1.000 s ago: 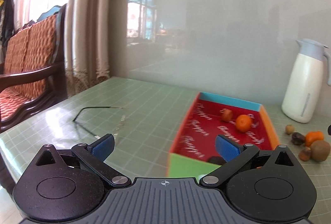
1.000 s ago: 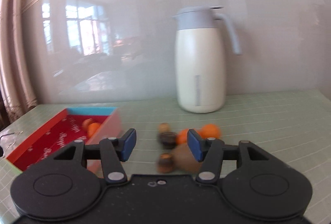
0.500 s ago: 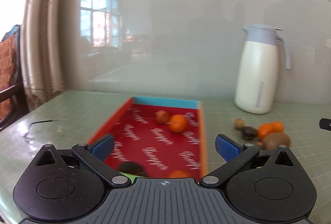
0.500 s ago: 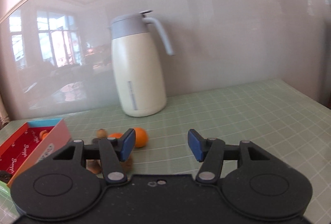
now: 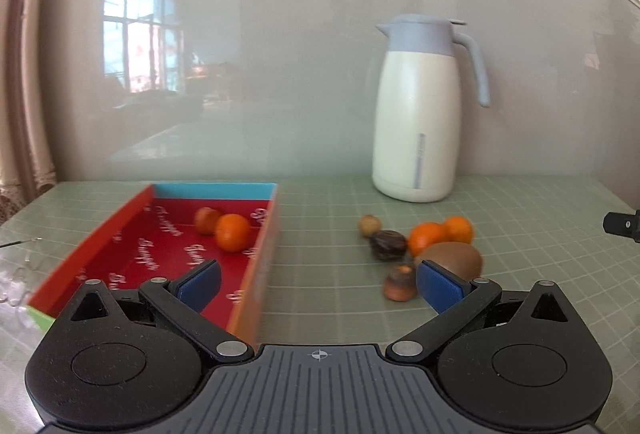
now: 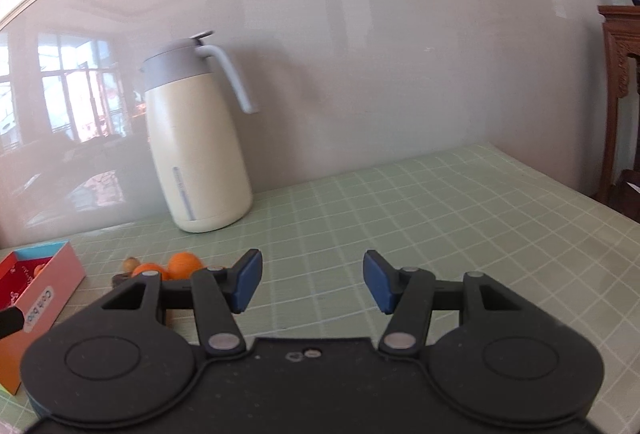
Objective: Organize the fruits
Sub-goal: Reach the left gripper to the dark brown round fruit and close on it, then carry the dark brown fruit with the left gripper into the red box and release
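A red box (image 5: 132, 234) with a blue far wall lies on the green checked table; an orange (image 5: 232, 232) and a brownish fruit (image 5: 206, 220) sit inside. To its right lie loose fruits: two oranges (image 5: 428, 237), a kiwi (image 5: 452, 258), a dark wrinkled fruit (image 5: 387, 244), a small tan fruit (image 5: 369, 224) and a brown one (image 5: 400, 282). My left gripper (image 5: 318, 286) is open and empty, in front of the gap between box and fruits. My right gripper (image 6: 312, 282) is open and empty, over bare table right of the oranges (image 6: 184, 264) and box (image 6: 44, 290).
A cream thermos jug (image 5: 418, 121) with a grey-blue lid stands at the back against the glossy wall; it also shows in the right wrist view (image 6: 198, 153). A curtain (image 5: 20, 73) hangs at left. A wooden cabinet (image 6: 622, 105) stands past the table's right edge.
My left gripper has swung right, from the box toward the loose fruits. My right gripper has also swung right, away from the fruits, which now lie at its left. Both stay open.
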The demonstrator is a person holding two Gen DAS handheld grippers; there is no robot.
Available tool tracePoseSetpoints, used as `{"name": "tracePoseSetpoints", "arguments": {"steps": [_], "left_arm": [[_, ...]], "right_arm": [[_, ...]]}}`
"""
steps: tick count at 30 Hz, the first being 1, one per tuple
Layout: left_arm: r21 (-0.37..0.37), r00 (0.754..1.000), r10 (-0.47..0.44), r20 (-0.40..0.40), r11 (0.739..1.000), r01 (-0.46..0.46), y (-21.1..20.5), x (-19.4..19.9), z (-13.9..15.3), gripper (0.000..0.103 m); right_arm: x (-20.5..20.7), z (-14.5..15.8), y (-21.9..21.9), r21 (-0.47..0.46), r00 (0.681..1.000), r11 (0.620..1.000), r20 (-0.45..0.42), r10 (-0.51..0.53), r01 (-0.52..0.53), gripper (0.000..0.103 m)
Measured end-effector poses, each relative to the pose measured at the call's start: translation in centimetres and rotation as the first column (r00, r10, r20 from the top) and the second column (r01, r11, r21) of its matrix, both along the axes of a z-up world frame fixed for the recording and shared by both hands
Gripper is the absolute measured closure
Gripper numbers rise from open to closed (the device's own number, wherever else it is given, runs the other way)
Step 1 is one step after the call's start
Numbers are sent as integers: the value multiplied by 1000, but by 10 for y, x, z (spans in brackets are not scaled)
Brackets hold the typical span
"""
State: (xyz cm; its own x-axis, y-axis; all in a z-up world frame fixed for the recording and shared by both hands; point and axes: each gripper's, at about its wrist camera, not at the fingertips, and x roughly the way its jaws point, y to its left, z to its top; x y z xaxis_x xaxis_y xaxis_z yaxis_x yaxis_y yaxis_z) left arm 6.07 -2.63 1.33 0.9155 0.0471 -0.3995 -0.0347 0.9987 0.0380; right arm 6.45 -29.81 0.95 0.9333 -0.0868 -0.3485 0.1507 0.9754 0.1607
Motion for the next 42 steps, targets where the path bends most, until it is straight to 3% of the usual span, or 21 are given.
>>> {"name": "tracePoseSetpoints", "arguments": {"steps": [10,12,13,19,26,32,34,35,36,42], "left_arm": [[43,996,-38,-84,998,42,-33,31,-20,1],[42,992,-47,-115,998,52,-38,39,-25,19],[35,990,-57,-131,997,62,-41,43,-27,21],[40,986,-58,-156,997,65,-48,64,-33,23],[35,980,-59,-190,997,67,-52,84,-39,39],[37,975,-58,-213,997,67,-57,94,-46,41],[25,975,-66,-214,997,73,-57,96,-46,50],[16,974,-77,-213,996,83,-57,95,-45,65],[16,973,-83,-213,996,88,-59,95,-45,73],[24,978,-85,-193,996,91,-56,87,-38,73]], "right_arm": [[-4,-3,-19,-11,999,999,-5,-34,34,43],[-1,-4,-26,-7,999,999,-11,-48,47,42],[2,-5,-28,-13,998,999,-16,-53,53,41],[16,-4,-44,-12,995,995,-15,-102,102,41],[20,-10,-55,1,991,991,-34,-133,133,41],[21,-10,-61,24,988,988,-33,-152,153,40],[21,-10,-61,24,988,988,-35,-153,154,40],[21,-9,-61,25,988,988,-35,-152,153,40],[21,-9,-60,27,988,988,-34,-152,152,40],[22,-9,-55,30,990,990,-40,-136,137,40]]}}
